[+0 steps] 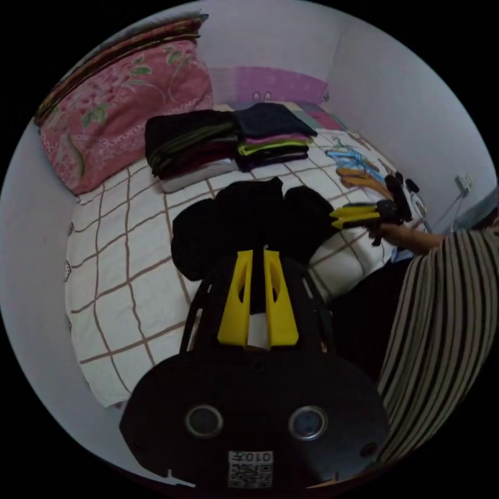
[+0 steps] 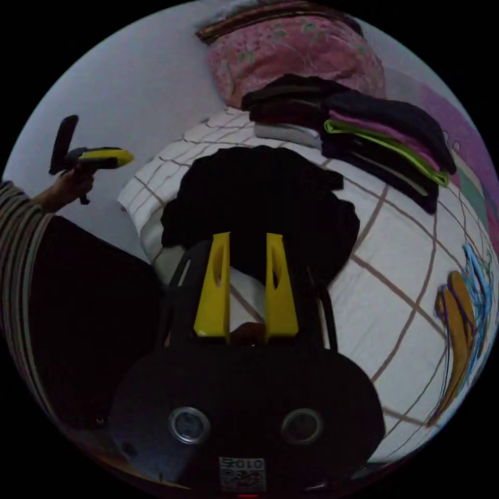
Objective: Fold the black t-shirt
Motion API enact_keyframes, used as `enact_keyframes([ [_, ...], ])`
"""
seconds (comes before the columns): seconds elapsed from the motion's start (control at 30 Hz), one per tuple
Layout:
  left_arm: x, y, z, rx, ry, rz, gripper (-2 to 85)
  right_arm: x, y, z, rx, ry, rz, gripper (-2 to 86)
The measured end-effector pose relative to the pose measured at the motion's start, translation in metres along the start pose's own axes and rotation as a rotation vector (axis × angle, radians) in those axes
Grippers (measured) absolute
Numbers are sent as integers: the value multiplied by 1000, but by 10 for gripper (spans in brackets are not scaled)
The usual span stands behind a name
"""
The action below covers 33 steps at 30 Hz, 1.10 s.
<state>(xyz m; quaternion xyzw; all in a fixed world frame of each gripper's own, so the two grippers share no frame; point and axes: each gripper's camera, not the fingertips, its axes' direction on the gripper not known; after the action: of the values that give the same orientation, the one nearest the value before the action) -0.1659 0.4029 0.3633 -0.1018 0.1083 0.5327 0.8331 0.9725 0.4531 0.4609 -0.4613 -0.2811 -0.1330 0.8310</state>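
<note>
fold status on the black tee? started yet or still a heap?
Done: two stacks of folded clothes sit further up the bed. In hand: nothing; the left gripper and the right gripper hover over the black t-shirt, jaws apart, gripping no cloth. Left: the whole fold; the shirt lies bunched and uneven near the bed's edge, needing spreading flat first.
</note>
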Motion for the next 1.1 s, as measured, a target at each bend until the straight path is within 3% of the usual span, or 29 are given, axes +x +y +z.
enact_keyframes([
  [0.17, -10, 18, 0, 33, 17, 30, 31, 23, 7, 11, 3, 134, 305, 119],
  [0.4, -16, 35, -2, 4, -27, 121, 34, 22, -12, 60, -128, 77, 336, 110],
  [0.6, -20, 24, 8, 6, -29, 210, 51, 16, -41, 84, -177, 16, 435, 48],
  [0.77, -13, 7, 44, -1, -5, 299, 65, -9, -71, 67, -142, -88, 310, 42],
  [1.1, 16, -35, 117, -26, 111, 512, 111, -48, -161, 10, -56, -398, 262, 40],
])
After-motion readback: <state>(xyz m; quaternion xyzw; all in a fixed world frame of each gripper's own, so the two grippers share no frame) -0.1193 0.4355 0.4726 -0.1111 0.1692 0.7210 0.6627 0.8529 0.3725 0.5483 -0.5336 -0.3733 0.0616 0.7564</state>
